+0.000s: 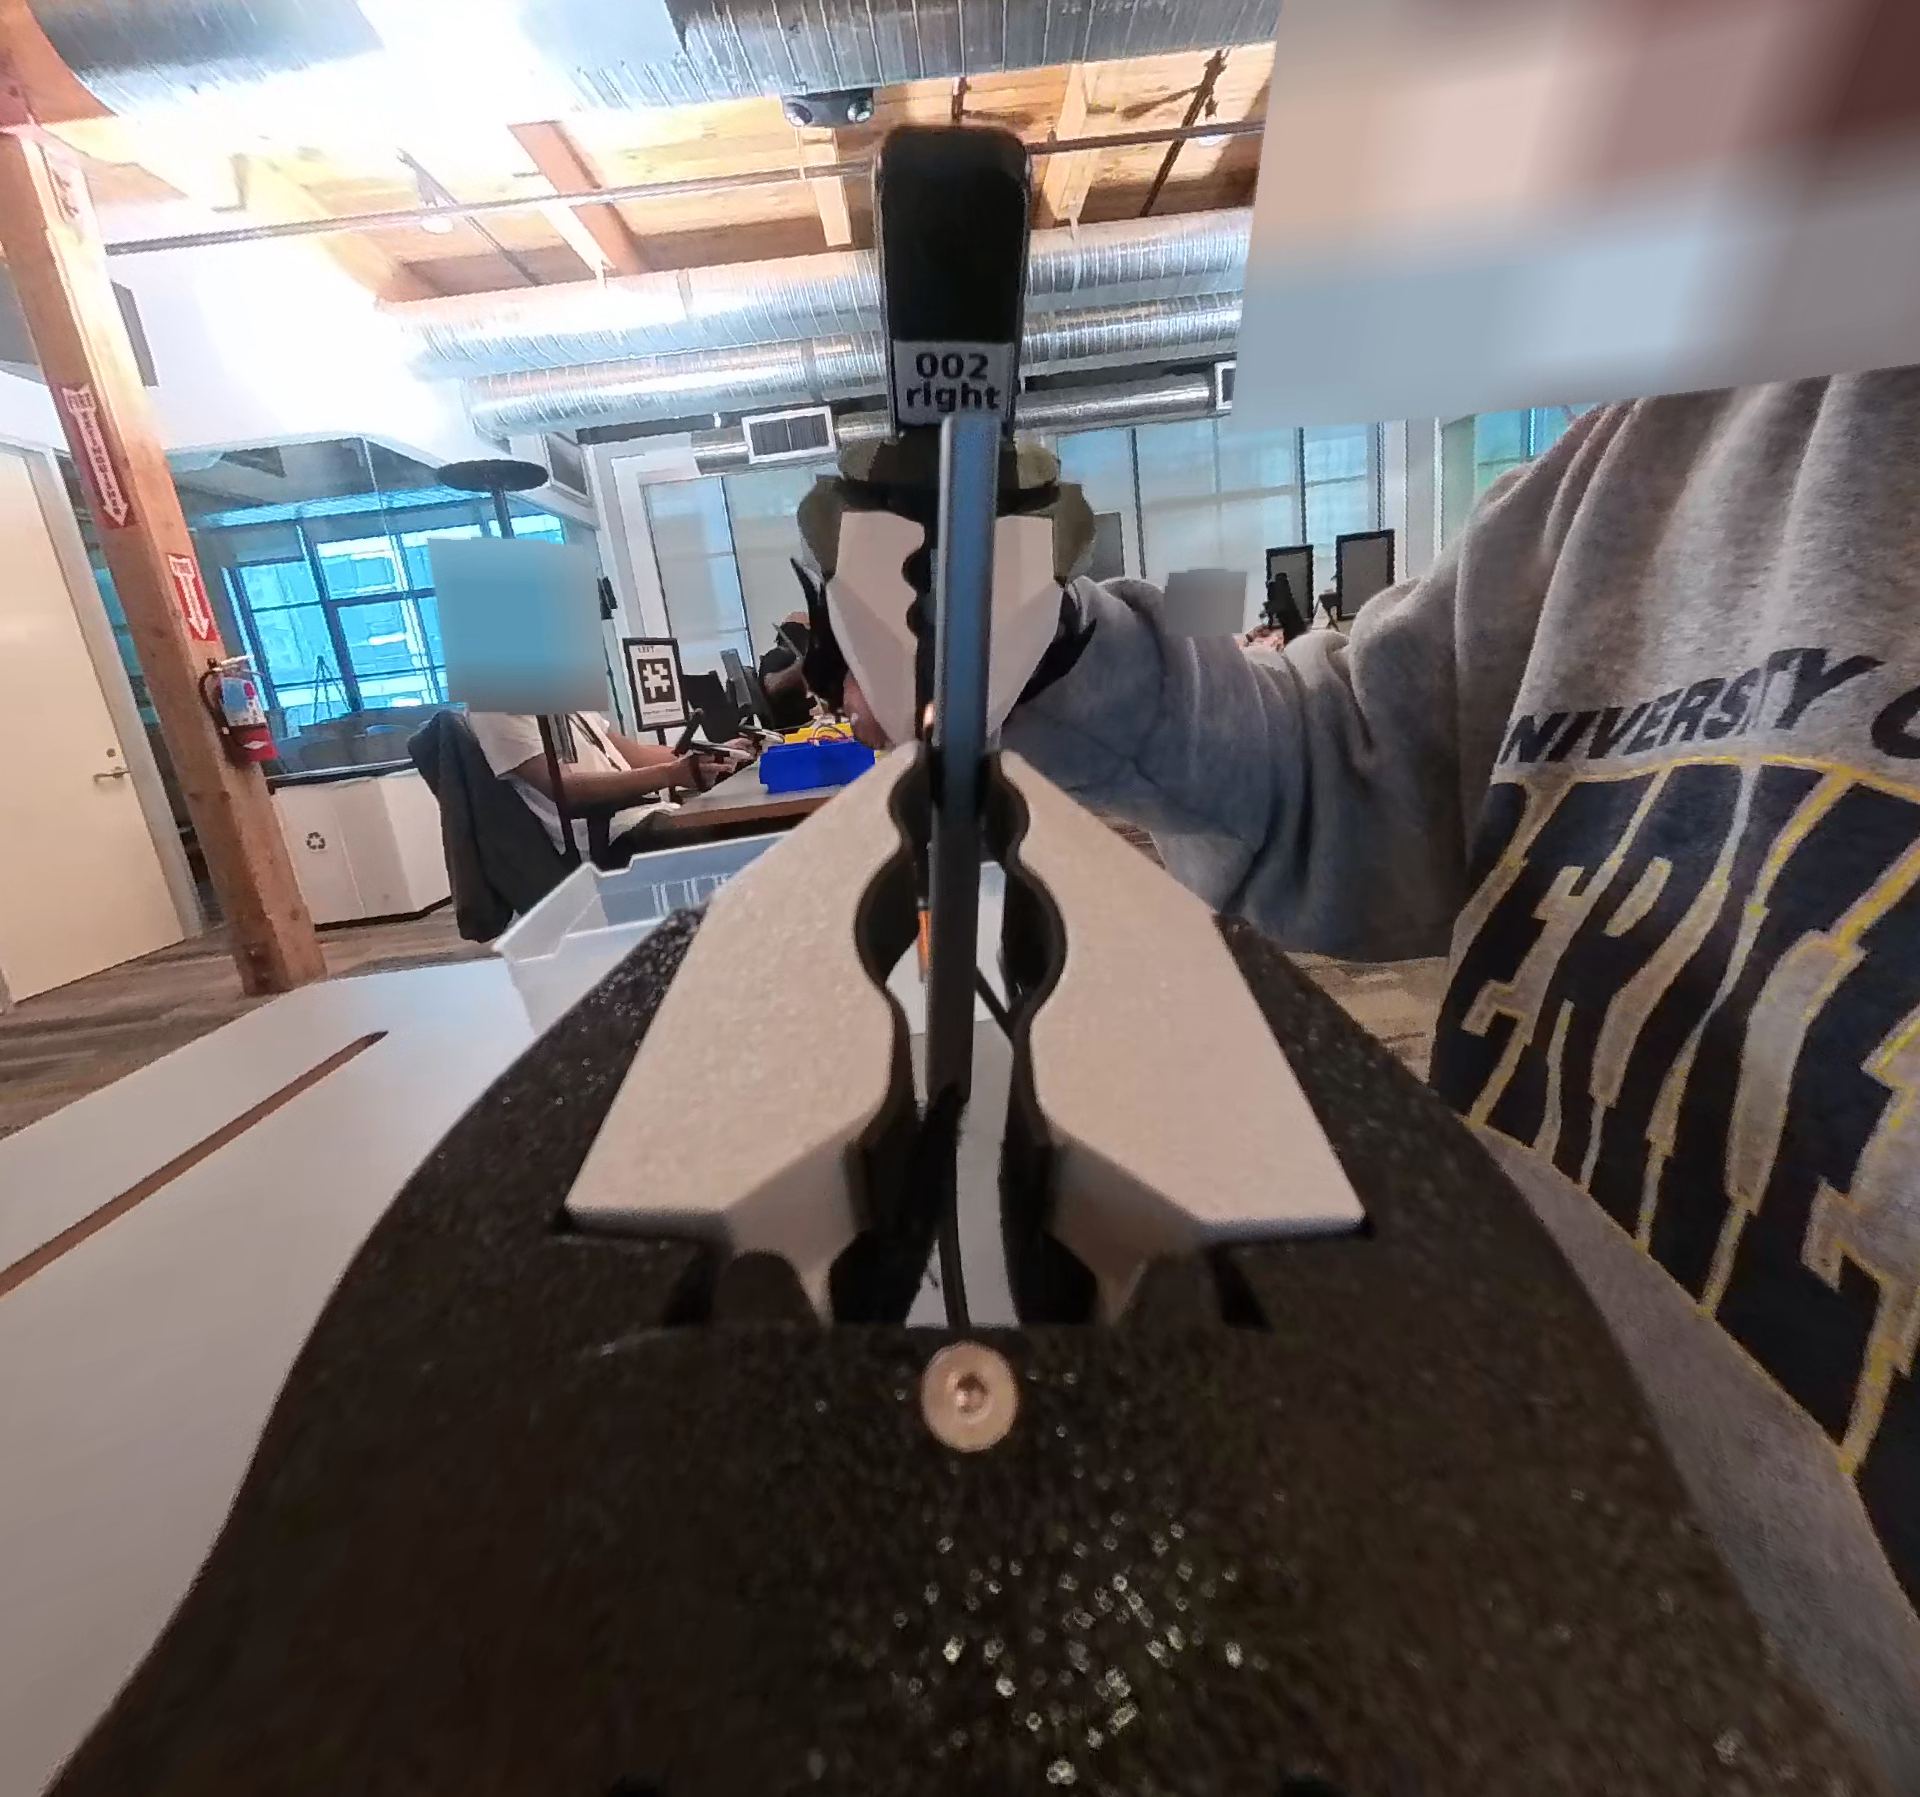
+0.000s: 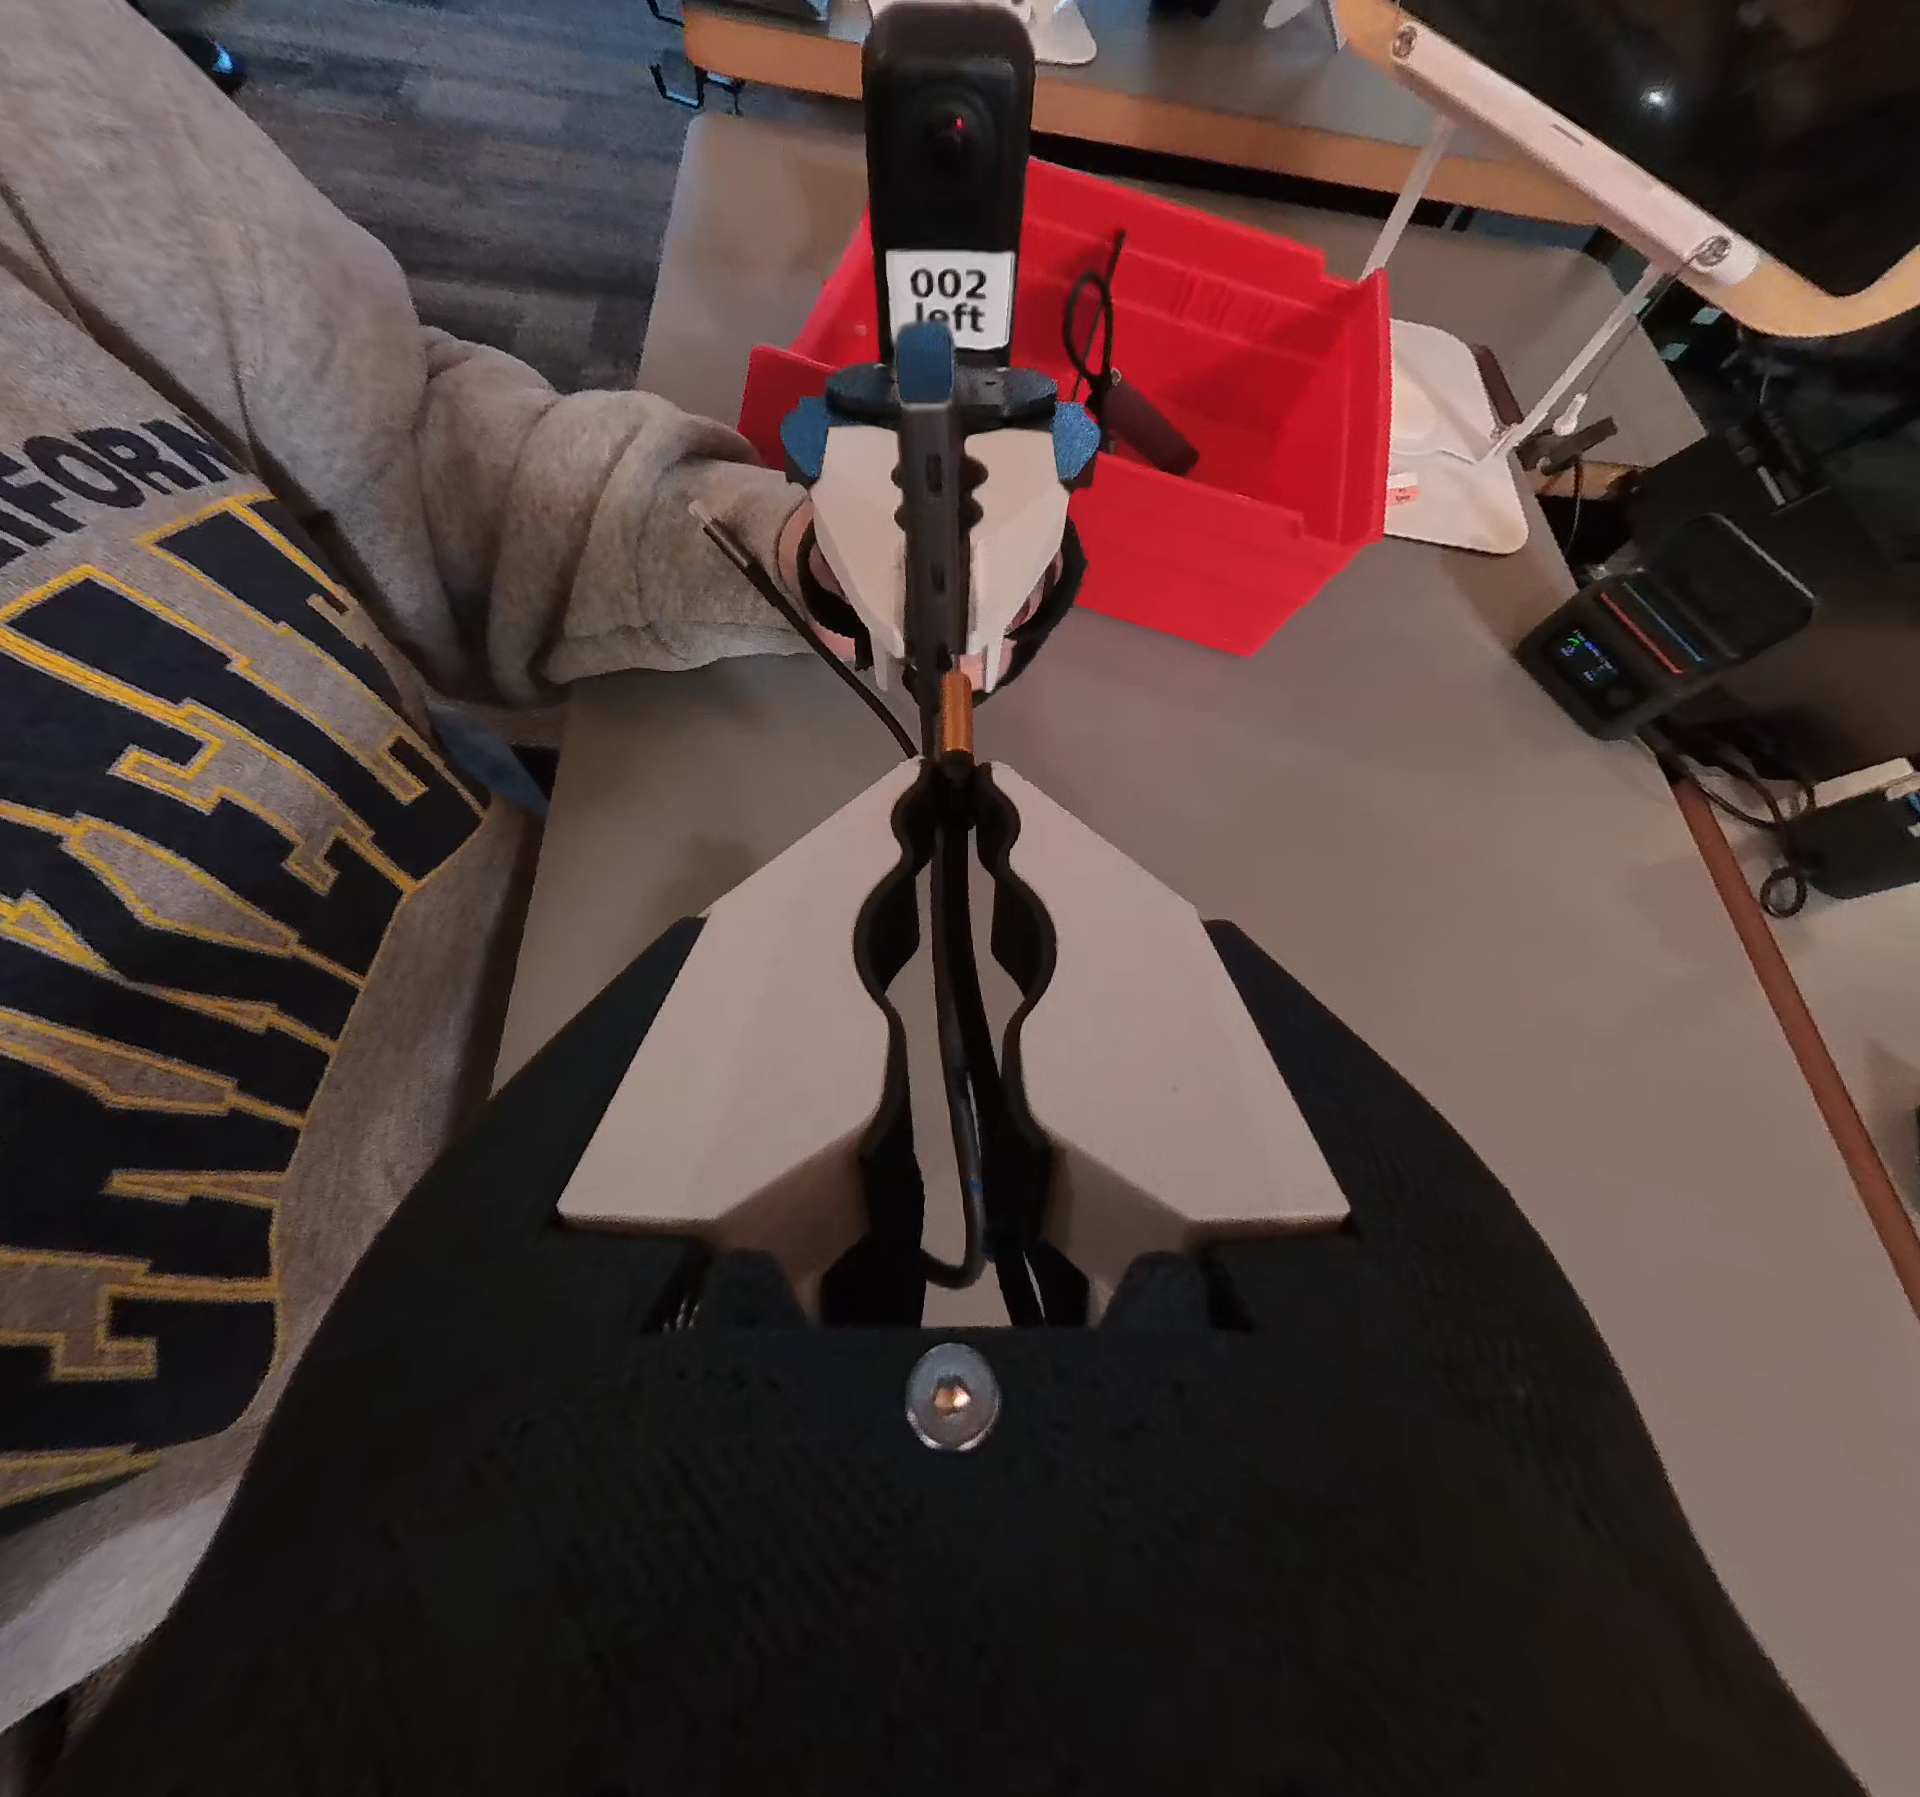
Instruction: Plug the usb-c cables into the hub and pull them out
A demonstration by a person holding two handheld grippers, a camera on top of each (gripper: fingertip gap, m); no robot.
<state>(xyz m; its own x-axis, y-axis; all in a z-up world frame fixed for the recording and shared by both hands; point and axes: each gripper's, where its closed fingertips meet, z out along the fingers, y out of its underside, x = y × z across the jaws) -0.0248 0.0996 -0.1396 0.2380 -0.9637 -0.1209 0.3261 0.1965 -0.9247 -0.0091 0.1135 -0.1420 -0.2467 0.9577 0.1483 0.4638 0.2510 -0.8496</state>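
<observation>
In the left wrist view my left gripper (image 1: 956,771) is shut on a slim dark hub (image 1: 961,604), held edge-on and reaching past the fingertips. The right gripper (image 1: 951,724) faces it from just beyond. In the right wrist view my right gripper (image 2: 951,776) is shut on a black USB-C cable (image 2: 961,1072) just behind its copper-coloured plug (image 2: 956,719). The plug's tip meets the near end of the hub (image 2: 925,500), which the left gripper (image 2: 940,667) clamps. How deep the plug sits is hidden. A second thin cable end (image 2: 727,537) hangs loose left of the hub.
A red bin (image 2: 1247,521) with a black cable stands on the grey table (image 2: 1351,916) behind the grippers. A dark device with a small screen (image 2: 1662,625) sits at the right edge. A clear plastic tray (image 1: 582,926) lies beyond the left gripper. A grey sweatshirt (image 1: 1558,812) is close by. Only a small space, under 4 cm, lies between the two pairs of fingers.
</observation>
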